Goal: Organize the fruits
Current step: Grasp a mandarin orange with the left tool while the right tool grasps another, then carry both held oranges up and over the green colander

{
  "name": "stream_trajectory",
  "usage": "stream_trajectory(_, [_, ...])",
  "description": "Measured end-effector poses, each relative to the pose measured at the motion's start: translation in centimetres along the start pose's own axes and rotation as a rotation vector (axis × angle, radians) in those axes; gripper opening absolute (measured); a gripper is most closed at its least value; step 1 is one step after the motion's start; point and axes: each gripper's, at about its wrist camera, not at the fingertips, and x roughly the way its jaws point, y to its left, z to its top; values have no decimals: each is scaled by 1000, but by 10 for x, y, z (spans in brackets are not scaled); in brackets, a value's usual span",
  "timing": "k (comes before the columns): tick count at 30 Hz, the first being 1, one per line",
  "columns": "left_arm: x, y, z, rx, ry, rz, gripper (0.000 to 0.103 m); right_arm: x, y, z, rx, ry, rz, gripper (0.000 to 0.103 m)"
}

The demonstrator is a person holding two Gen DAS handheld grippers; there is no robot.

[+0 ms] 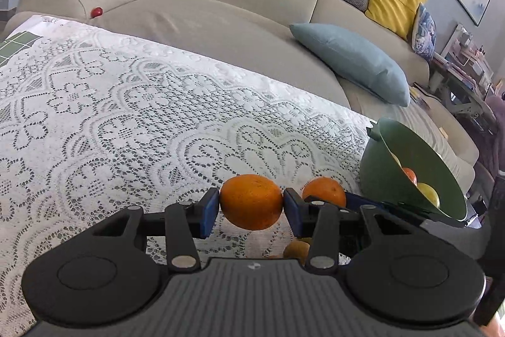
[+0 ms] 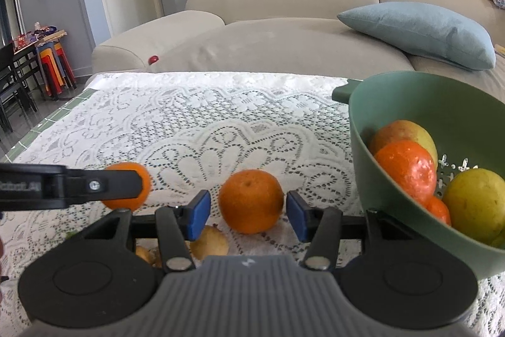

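My left gripper [image 1: 251,204] is shut on an orange [image 1: 251,201] and holds it above the lace-covered table [image 1: 126,103]. The right wrist view shows this held orange [image 2: 140,185] behind the left gripper's finger [image 2: 94,186]. My right gripper [image 2: 248,212] is open, with its blue pads on either side of a second orange [image 2: 251,201] that rests on the table; small gaps show on both sides. This orange also shows in the left wrist view [image 1: 325,190]. A green colander [image 2: 419,116] at the right holds several oranges and yellow fruits; it also shows in the left wrist view [image 1: 394,176].
A yellowish fruit [image 2: 210,242] lies on the table under my right gripper, with another partly hidden one [image 2: 143,253] beside it. A beige sofa [image 2: 284,30] with a blue cushion [image 2: 419,30] stands behind the table. A small red object [image 2: 153,59] lies on the sofa.
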Motion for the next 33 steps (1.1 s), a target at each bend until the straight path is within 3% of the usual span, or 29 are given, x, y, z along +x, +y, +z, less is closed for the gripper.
stream_trajectory(9, [-4,-3,-1,5,-10,3,50,2,2,1,-19,15,5,45])
stream_trajectory(20, [-23,-19,7,23,-48,-25,50,-48,8,22,-71,-82,66,44])
stream_trajectory(33, [-20,-86,32,95,-65,-116,50,-102,-52,47,-43,-178,-21,44])
